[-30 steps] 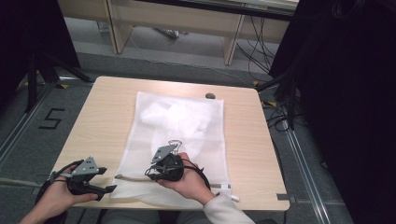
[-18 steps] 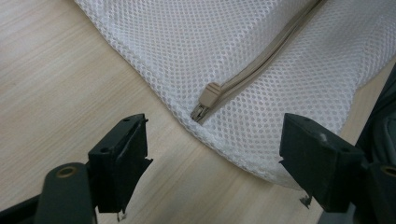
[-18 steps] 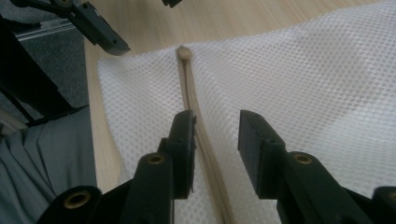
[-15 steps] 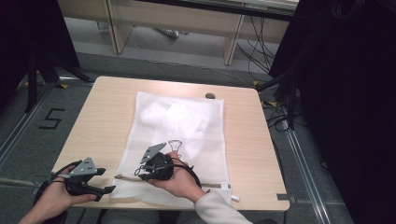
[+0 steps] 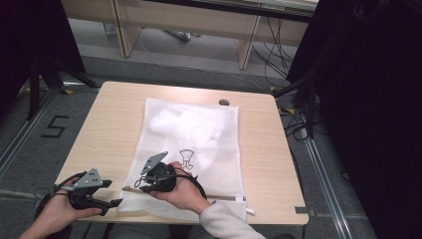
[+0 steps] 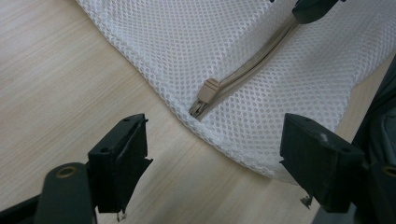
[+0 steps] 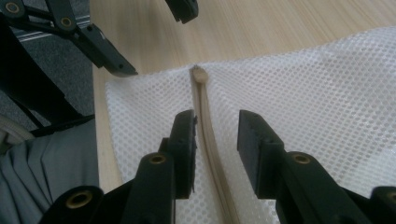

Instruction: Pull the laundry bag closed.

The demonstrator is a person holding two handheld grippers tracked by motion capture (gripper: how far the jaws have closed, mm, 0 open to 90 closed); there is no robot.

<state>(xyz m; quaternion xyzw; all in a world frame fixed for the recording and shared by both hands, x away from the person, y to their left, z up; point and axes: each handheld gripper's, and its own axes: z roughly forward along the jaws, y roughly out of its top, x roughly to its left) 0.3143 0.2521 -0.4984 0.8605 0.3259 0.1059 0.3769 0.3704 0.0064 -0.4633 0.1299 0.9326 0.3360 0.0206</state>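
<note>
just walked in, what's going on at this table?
A person is working on a white mesh laundry bag lying flat on the table, a tool in each hand. The right tool straddles the bag's beige zipper near its slider; its jaws have just been closing, not yet pinching the zipper. The left tool is open at the bag's near corner, aimed at the slider, touching nothing. The zipper looks closed.
</note>
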